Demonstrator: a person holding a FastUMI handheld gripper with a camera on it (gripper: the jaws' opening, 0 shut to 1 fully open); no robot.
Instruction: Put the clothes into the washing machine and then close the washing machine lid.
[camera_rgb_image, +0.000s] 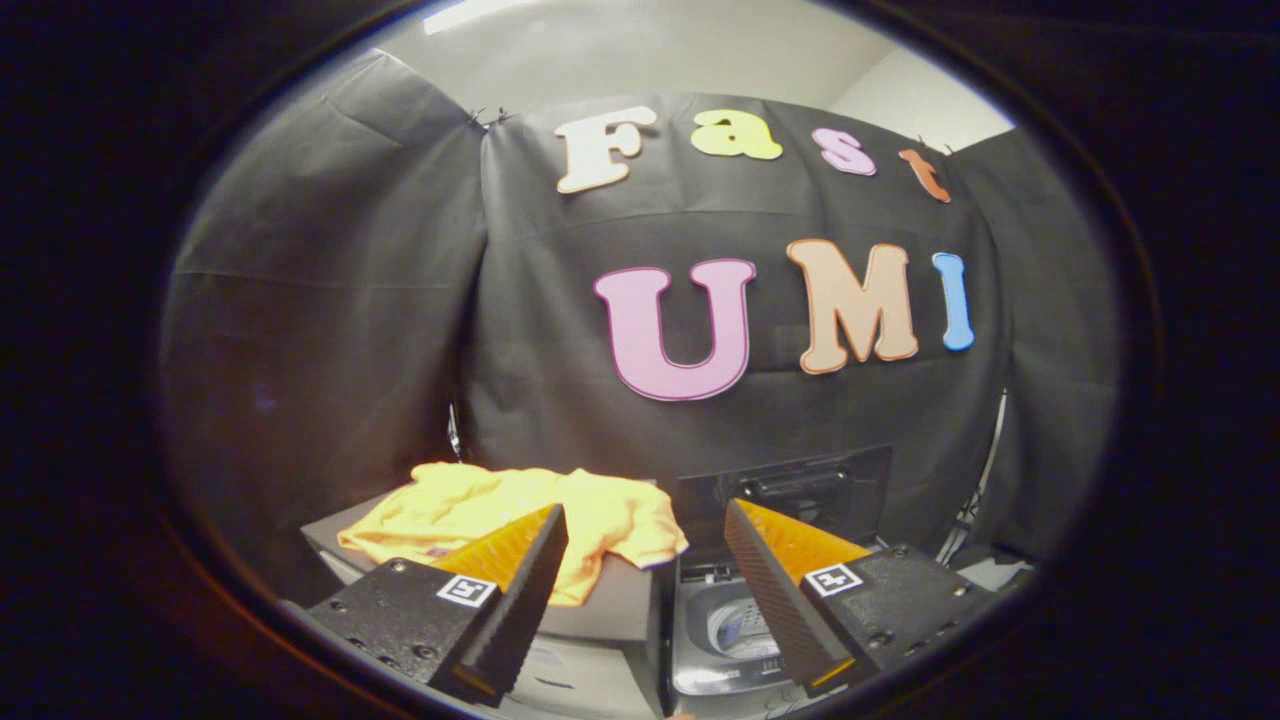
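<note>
clothes (520, 515), a crumpled yellow-orange garment, lie in a heap on top of a grey box-like surface (610, 605), just beyond the left finger of the tool (645, 530) and partly hidden behind it. the tool's fingers stand wide apart with nothing between them, clear of the cloth. to the right of the surface sits the washing machine (725, 640), seen down in the gap between the fingers, its opening showing the pale drum inside. its dark lid (800, 490) stands raised behind the opening, leaning near the black cloth wall (330, 300), with a handle across its face.
</note>
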